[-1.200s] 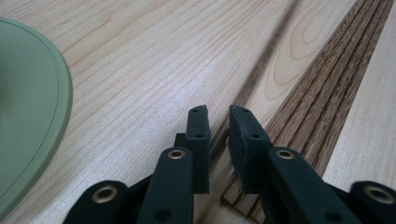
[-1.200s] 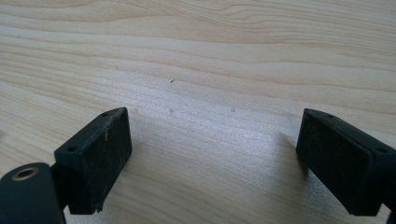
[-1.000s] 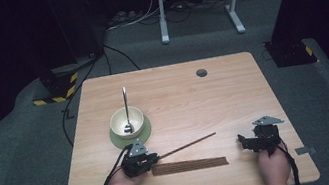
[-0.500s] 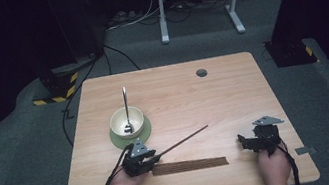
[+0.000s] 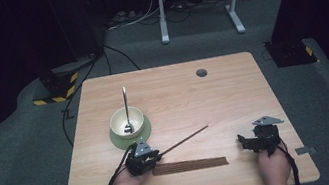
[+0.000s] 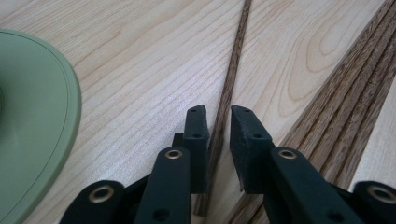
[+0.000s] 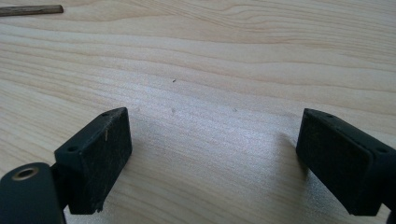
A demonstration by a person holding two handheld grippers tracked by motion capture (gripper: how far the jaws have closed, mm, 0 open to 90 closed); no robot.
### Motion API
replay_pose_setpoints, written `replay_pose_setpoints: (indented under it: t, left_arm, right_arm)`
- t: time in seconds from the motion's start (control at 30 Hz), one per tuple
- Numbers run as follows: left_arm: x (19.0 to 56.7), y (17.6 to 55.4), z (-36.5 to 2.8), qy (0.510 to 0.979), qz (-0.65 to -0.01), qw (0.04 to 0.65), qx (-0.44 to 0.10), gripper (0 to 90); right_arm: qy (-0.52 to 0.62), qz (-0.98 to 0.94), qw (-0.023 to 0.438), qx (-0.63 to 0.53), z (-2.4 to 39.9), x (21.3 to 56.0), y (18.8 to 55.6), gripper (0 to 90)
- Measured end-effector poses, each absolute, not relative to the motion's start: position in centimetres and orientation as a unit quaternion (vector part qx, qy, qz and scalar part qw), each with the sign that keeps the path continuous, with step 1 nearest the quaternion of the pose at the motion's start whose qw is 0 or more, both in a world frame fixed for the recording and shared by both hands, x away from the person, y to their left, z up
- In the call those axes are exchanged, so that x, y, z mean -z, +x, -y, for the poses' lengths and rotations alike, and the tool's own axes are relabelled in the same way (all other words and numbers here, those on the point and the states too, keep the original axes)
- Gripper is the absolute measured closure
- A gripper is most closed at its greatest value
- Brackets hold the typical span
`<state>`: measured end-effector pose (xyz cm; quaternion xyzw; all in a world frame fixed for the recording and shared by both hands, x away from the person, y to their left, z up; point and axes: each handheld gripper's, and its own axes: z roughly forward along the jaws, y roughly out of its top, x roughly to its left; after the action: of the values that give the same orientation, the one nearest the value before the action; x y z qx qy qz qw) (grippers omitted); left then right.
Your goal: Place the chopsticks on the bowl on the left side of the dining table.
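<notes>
Left tongs (image 6: 218, 114), jaws just closing, pinch one thin dark wooden chopstick (image 5: 183, 140) at lower centre, beside the row of dark chopsticks (image 5: 190, 165) on the table (image 5: 232, 86). Right tongs (image 5: 246, 143) rest wide and empty; the pick-up has only started.

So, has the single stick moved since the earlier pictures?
Yes. The stick has swung: its far tip now lies farther from the row of sticks, toward the far side of the table.
</notes>
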<state>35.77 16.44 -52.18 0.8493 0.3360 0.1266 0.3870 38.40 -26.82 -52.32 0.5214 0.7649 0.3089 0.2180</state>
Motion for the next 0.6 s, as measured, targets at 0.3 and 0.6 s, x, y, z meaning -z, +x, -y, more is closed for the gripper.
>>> replay_pose_setpoints:
  t: [0.3,0.6]
  left_arm:
    - [52.22,35.92,-16.79,0.849,-0.334,0.389,-0.125,83.7]
    - [51.78,35.98,-17.46,0.842,-0.338,0.401,-0.126,84.0]
  right_arm:
    - [0.521,-0.767,0.212,-0.309,26.74,52.30,38.31,10.4]
    - [0.520,-0.767,0.211,-0.309,26.74,52.30,38.32,10.5]
